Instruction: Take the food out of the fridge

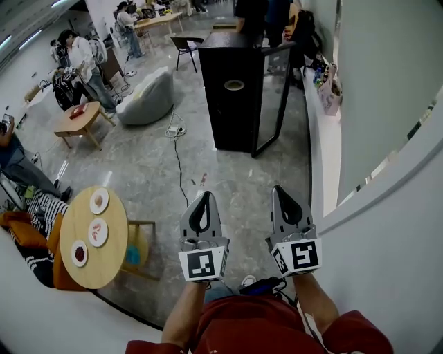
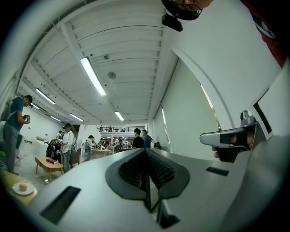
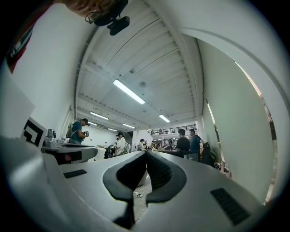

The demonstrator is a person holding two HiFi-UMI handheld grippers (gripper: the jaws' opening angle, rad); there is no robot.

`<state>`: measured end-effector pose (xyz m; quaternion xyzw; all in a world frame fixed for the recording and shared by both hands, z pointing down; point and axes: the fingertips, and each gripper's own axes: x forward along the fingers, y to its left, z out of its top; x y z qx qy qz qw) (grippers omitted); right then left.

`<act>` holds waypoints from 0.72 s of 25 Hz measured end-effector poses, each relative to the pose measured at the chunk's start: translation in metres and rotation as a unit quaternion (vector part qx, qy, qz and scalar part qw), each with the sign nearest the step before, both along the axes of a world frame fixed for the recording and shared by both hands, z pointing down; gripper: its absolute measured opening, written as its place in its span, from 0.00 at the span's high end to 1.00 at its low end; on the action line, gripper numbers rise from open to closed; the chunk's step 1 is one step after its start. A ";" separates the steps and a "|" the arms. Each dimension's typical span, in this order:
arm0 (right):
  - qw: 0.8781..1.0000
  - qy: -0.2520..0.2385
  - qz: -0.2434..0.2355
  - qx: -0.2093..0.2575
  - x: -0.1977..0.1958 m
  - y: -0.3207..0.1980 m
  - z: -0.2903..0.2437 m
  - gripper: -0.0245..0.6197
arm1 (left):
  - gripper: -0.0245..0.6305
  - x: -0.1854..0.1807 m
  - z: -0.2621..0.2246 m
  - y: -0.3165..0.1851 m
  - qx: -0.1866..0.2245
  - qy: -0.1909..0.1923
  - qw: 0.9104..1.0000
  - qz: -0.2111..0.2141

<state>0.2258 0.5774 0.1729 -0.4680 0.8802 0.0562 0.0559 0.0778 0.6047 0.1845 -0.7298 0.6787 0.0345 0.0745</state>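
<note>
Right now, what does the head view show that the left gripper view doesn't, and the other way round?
Head view only: the black fridge with its door swung open, a grey beanbag and the floor around them.

Left gripper view only: the white ceiling with its strip lights.

Both: the left gripper, shut with nothing between its jaws, the right gripper, the low wooden table and a person in a white shirt beside it.

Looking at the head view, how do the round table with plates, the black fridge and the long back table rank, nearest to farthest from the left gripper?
From the left gripper:
1. round table, lower left.
2. black fridge, ahead at centre.
3. long table, far back, upper left.
</note>
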 end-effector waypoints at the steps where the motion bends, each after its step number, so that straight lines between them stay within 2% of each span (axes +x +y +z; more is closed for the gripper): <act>1: 1.000 0.001 0.000 -0.001 0.002 -0.001 0.001 0.93 | 0.94 0.002 0.000 -0.001 0.001 0.000 1.000 0.000; 7: 1.000 -0.002 0.003 -0.003 0.006 -0.019 0.005 0.93 | 0.94 0.003 0.000 -0.016 -0.003 -0.003 1.000 -0.003; 18: 1.000 -0.006 0.021 -0.008 -0.016 -0.073 0.013 0.93 | 0.94 -0.020 0.009 -0.071 -0.005 0.003 1.000 0.015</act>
